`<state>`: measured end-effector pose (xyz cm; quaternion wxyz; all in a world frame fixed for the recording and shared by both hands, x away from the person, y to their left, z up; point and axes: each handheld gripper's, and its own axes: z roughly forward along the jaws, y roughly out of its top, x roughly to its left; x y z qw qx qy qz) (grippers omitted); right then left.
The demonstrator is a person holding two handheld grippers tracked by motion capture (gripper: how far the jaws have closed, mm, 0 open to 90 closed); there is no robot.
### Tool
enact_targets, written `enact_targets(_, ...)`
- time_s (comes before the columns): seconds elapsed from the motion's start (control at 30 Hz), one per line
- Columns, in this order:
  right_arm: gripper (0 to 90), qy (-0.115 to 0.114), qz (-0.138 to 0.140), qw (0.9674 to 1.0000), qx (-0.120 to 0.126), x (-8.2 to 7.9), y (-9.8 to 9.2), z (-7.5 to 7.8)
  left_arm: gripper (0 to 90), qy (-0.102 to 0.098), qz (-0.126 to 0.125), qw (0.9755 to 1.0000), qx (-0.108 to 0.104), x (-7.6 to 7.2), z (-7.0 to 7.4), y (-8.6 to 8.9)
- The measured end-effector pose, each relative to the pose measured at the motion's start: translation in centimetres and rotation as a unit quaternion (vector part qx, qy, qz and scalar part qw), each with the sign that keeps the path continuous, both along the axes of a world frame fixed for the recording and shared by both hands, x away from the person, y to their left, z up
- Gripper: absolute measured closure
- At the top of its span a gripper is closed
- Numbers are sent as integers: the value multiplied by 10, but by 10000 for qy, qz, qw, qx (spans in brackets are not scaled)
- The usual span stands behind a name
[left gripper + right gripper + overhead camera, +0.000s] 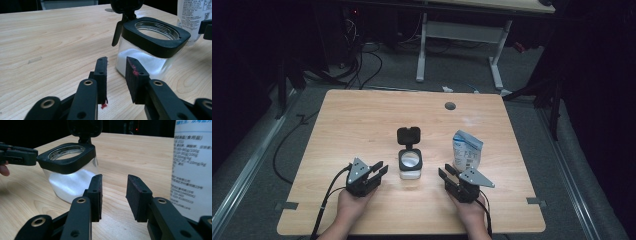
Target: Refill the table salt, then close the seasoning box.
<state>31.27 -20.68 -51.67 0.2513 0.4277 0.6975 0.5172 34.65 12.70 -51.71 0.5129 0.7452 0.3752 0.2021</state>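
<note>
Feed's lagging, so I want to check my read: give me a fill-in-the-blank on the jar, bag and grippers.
1. The jar's hinged lid stands ____.
2. The powder inside the jar is ____ in colour.
3. The bag stands nearest the ____ gripper.
4. Between the left gripper's jaws there is ____.

Missing words: open; white; right; nothing
</note>
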Motion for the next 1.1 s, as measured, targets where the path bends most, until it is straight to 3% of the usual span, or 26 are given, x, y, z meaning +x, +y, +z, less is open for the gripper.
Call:
enact_targets(0.13,699,77,108,9999,-58,0,1,-2,793,116,32,9998,149,4,0,-9)
enact_targets(0.27,799,110,146,9998,39,-3,-2,-2,859,220,4,9992,322,7,-3,-21)
enact_targets(0.4,862,93,117,9999,63,-6,-5,-2,894,248,-74,9990,358,8,-4,-29)
enact_targets(0.6,864,98,61,9998,147,-7,-10,-1,898,210,-176,9991,331,4,-5,-36)
enact_targets(1.1,861,160,-7,9998,68,-5,-11,-5,898,79,-491,9987,145,-10,-1,-54)
